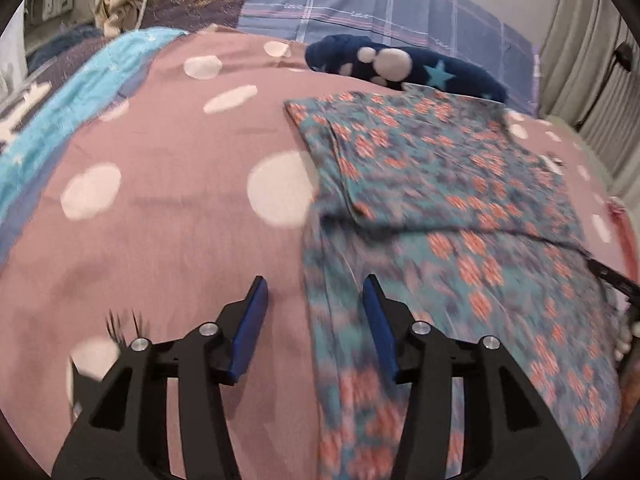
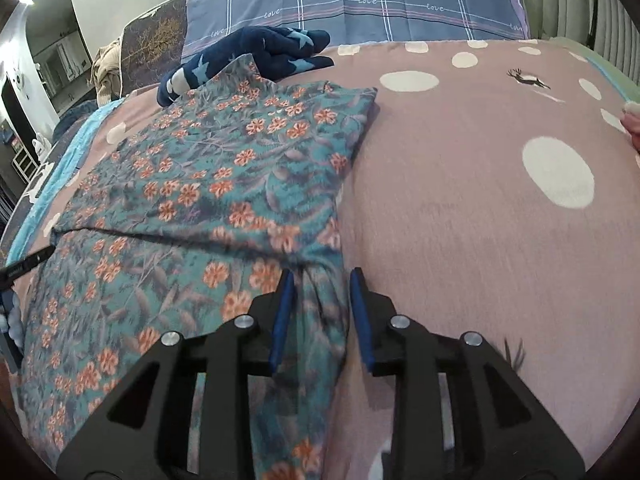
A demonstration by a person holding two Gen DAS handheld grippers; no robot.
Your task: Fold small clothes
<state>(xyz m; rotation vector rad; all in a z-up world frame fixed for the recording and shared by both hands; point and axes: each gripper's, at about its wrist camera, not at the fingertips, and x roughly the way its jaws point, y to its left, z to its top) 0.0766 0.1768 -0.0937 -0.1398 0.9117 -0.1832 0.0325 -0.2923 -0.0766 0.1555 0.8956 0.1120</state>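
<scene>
A teal garment with orange flowers (image 1: 460, 184) (image 2: 200, 184) lies flat on the pink dotted bedspread (image 1: 160, 200) (image 2: 460, 200), its far part folded over the near part. My left gripper (image 1: 315, 296) is open over the garment's left edge, with cloth under the right pad only. My right gripper (image 2: 320, 284) is open around the bunched right edge of the garment; the fabric sits between the blue pads and does not look pinched. A black piece of the other gripper shows at each view's side.
A navy fleece item with light blue stars (image 1: 400, 64) (image 2: 260, 52) lies just behind the garment. Plaid blue pillows (image 1: 380, 4) (image 2: 380, 0) stand at the head of the bed. A turquoise blanket (image 1: 80, 92) runs along the left side, and curtains (image 1: 592, 80) hang on the right.
</scene>
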